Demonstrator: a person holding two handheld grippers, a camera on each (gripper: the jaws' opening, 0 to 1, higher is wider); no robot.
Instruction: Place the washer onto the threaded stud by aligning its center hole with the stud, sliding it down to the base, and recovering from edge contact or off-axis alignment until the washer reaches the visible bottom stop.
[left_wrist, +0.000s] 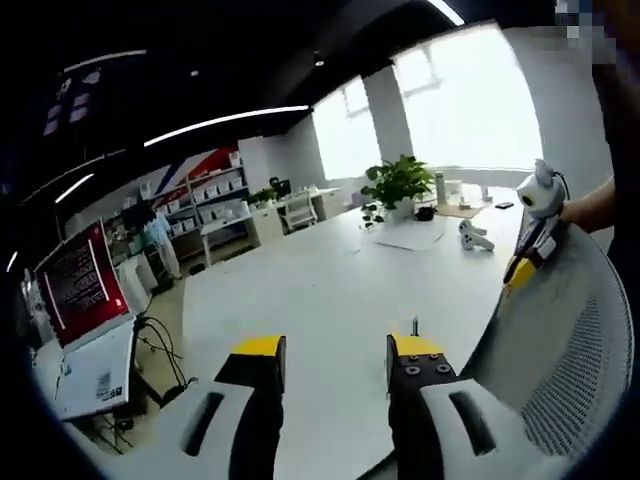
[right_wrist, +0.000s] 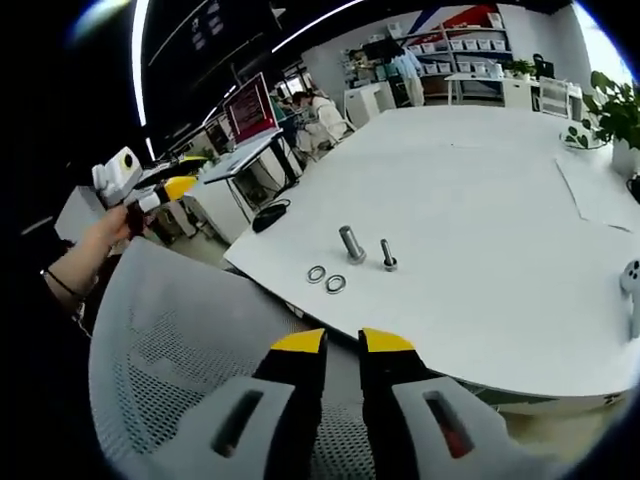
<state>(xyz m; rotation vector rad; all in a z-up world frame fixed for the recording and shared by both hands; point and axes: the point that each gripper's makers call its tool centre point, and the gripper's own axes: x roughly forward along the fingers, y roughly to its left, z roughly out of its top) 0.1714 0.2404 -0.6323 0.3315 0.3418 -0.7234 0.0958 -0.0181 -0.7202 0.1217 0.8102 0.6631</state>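
Note:
Two washers (right_wrist: 316, 273) (right_wrist: 336, 284) lie flat near the front edge of the white table (right_wrist: 470, 190). Just behind them stand a thin threaded stud (right_wrist: 387, 256) and a thicker metal bolt (right_wrist: 351, 243). My right gripper (right_wrist: 342, 345) hovers over a chair back, short of the table, its jaws almost together with nothing between them. My left gripper (left_wrist: 335, 350) is open and empty above the table (left_wrist: 320, 290). A hand holds it at the left of the right gripper view, left gripper (right_wrist: 135, 190). The right gripper (left_wrist: 522, 265) appears at the right of the left gripper view.
A grey mesh chair back (right_wrist: 170, 340) (left_wrist: 575, 340) stands between me and the table. A white controller (left_wrist: 472, 236), papers and a potted plant (left_wrist: 395, 185) sit at the far end. A red screen (left_wrist: 78, 280) and desks are off to the side.

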